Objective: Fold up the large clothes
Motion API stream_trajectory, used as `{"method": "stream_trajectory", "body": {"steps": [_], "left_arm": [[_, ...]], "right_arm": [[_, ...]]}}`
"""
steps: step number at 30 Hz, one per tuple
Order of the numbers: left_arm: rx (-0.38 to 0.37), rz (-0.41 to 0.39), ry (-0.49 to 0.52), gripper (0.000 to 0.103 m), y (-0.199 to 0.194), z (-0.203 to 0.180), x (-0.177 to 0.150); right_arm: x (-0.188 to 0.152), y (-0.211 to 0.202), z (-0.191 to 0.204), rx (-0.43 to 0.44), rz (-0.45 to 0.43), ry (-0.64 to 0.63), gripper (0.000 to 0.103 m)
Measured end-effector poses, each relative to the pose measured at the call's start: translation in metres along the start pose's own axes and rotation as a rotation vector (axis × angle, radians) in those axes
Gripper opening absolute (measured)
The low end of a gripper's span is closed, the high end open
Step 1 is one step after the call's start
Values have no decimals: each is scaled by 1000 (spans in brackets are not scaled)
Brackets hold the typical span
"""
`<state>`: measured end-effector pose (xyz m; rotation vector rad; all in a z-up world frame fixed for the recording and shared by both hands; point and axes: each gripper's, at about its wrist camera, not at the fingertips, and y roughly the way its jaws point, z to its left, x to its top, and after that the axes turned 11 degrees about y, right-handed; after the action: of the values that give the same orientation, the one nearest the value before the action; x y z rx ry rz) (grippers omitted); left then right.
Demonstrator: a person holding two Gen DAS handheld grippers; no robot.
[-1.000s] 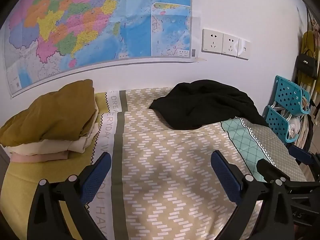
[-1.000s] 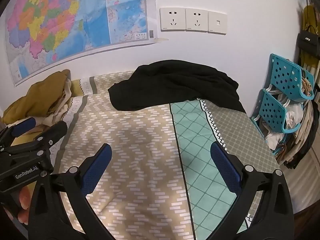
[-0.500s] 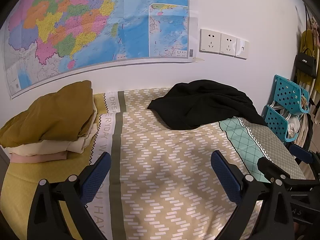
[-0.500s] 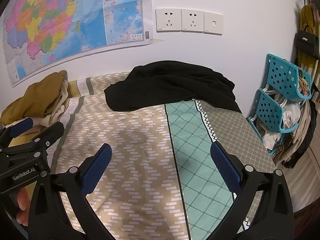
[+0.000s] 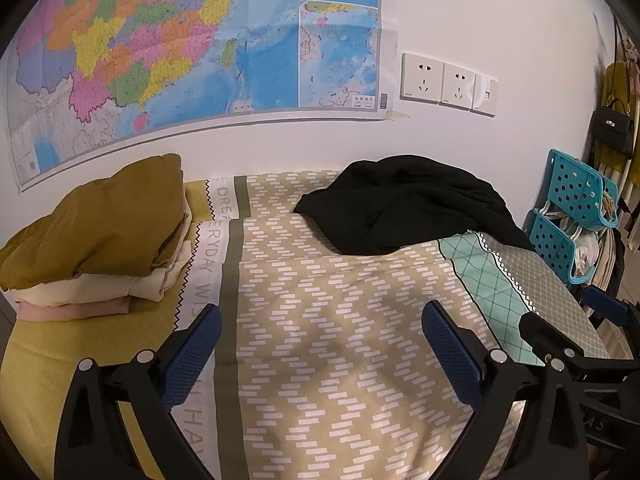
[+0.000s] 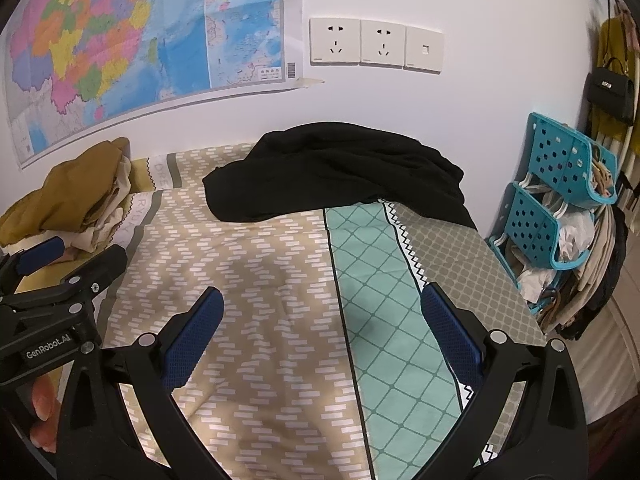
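Observation:
A crumpled black garment [image 5: 408, 204] lies at the far end of the patterned bed cover [image 5: 340, 320], against the wall; it also shows in the right wrist view [image 6: 340, 172]. My left gripper [image 5: 320, 348] is open and empty, held above the cover well short of the garment. My right gripper [image 6: 322, 332] is open and empty, also above the cover and short of the garment. Each gripper shows at the edge of the other's view.
A stack of folded clothes, mustard on top [image 5: 100, 232], sits at the far left of the bed. A blue plastic rack [image 6: 560, 200] with clothes stands right of the bed. A map [image 5: 180, 48] and wall sockets [image 6: 376, 46] are behind.
Both grippers have pulled back slightly from the wall. The black garment and the folded stack have not moved. Both grippers stay open.

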<state>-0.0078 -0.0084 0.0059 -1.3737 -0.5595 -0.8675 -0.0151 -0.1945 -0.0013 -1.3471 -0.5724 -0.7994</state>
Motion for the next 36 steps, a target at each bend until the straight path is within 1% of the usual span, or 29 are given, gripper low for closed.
{"method": "stream_trajectory", "body": {"steps": [14,36], "left_arm": [[-6,4,-2,96,7,-3,-4],[-13,27,-9,96,19,-3,-3]], "right_arm": [[-1,-1,5,-21,-21,-31,98],[1,5,9,-30,-26,-46,98]]}}
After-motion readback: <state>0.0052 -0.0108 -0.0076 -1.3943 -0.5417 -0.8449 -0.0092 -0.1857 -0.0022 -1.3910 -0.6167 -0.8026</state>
